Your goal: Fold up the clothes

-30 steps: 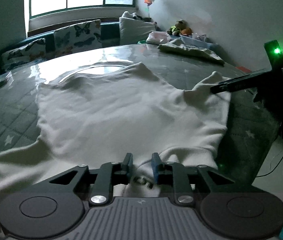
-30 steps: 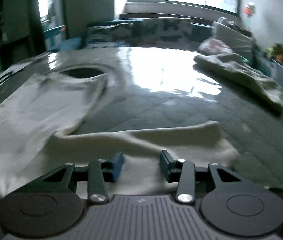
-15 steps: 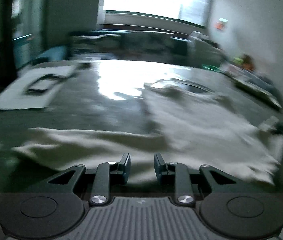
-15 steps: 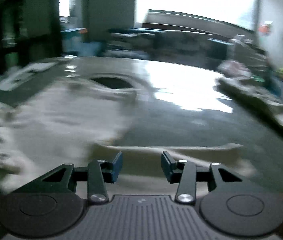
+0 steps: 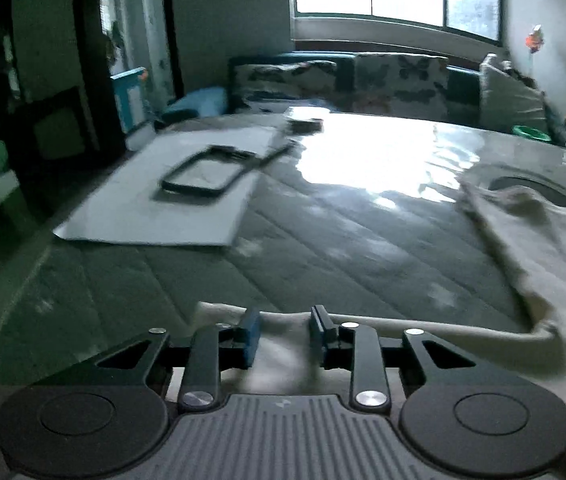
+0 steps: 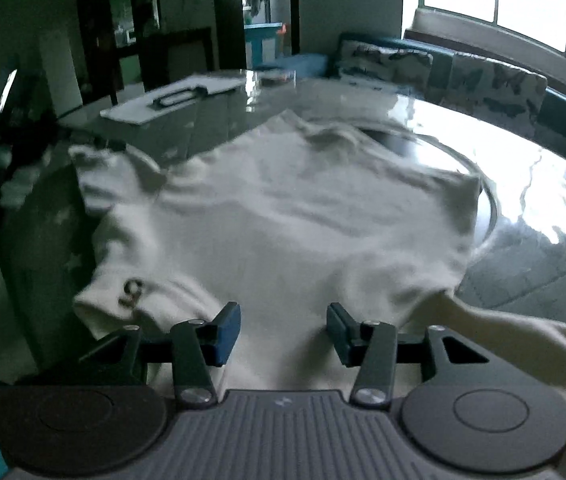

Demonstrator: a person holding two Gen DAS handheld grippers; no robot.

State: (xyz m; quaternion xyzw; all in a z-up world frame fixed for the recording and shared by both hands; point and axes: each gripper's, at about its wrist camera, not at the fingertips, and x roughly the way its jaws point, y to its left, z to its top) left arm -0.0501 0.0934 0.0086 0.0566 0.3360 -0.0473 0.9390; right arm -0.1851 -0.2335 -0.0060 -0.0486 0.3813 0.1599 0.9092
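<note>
A cream long-sleeved top lies spread on the round quilted table, with a dark printed mark near its left edge. In the left wrist view its body lies at the right and one sleeve runs along the near edge. My left gripper is open, its blue-padded fingers just over the end of that sleeve. My right gripper is open wide over the near edge of the top, with the other sleeve trailing to the right.
A white board with a black frame on it lies at the table's far left. A sofa with butterfly cushions stands under the window behind the table. The dark left gripper shows at the left edge of the right wrist view.
Both cameras have swung to the left. The left gripper has moved from the top's collar to the end of the left sleeve and opened a little. The right gripper has opened wider.
</note>
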